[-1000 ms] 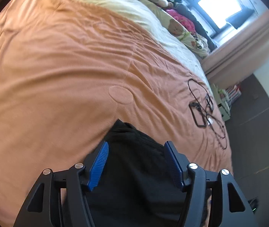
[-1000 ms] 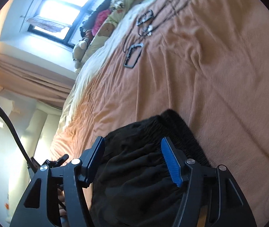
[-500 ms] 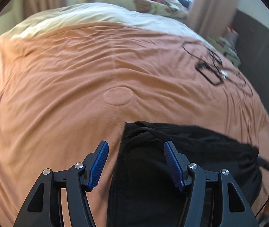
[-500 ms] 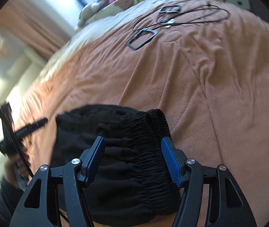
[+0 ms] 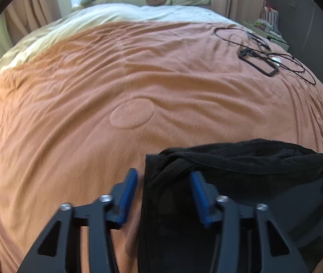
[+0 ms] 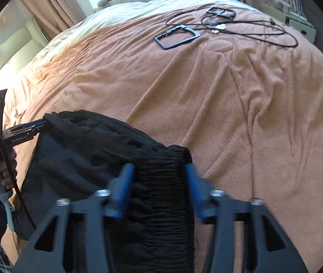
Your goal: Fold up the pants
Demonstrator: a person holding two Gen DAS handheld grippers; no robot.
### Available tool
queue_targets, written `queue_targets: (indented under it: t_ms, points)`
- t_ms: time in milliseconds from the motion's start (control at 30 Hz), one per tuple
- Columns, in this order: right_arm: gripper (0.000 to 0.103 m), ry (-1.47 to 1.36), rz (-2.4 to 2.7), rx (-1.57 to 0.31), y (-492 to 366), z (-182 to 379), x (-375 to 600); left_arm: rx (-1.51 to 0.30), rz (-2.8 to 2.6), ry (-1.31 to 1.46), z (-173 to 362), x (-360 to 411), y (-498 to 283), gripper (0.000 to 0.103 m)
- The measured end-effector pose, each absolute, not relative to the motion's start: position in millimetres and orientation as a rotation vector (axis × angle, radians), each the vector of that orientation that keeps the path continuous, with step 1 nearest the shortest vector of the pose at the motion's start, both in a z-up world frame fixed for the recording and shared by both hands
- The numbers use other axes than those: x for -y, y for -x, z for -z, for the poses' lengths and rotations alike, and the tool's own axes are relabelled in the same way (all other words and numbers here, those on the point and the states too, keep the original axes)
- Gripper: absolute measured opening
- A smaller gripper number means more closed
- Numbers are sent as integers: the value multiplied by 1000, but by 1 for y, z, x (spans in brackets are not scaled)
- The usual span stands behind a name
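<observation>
Black pants (image 5: 241, 182) lie bunched at the near edge of an orange bedspread (image 5: 116, 79). The left gripper (image 5: 163, 188) is spread wide over one corner, the right gripper (image 6: 160, 182) spread astride the gathered waistband. Black cables (image 6: 229, 27) lie well apart, near the pillows

Both tools' blue fingers (image 5: 127, 191) blur; pants (image 6: 88, 159) run off-frame.
</observation>
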State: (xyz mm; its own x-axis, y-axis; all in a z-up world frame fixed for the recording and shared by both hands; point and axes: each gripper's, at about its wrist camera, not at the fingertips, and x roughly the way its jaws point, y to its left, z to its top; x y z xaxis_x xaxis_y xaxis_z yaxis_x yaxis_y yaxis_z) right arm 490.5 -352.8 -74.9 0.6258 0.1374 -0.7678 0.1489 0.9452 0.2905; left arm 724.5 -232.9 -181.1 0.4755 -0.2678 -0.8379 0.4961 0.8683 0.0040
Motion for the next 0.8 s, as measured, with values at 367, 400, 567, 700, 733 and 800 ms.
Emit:
queue_targets:
  t_ms: [367,400,567,700,733,800]
  points:
    - [24,-387,59,-823,-486,70,356,-993,396,-174,177,239,-745,5]
    - [25,-387,62,-836,-491,73,355,-1010,384,-186,182,242,-749,5]
    - [28,-426,79,-887,-508,91,359,-1045,346,-203,193,247,-759,11]
    - [54,-498,68,-896,-504,91,367,-1079,339,-205,185,241,-756,53]
    - [55,-519,46,-885,-500,87,369,-1070,354,-176,179,234,-752,66]
    - [66,-541,6,-854,-485,79,372,-1052,370,-152,170,226,-745,70]
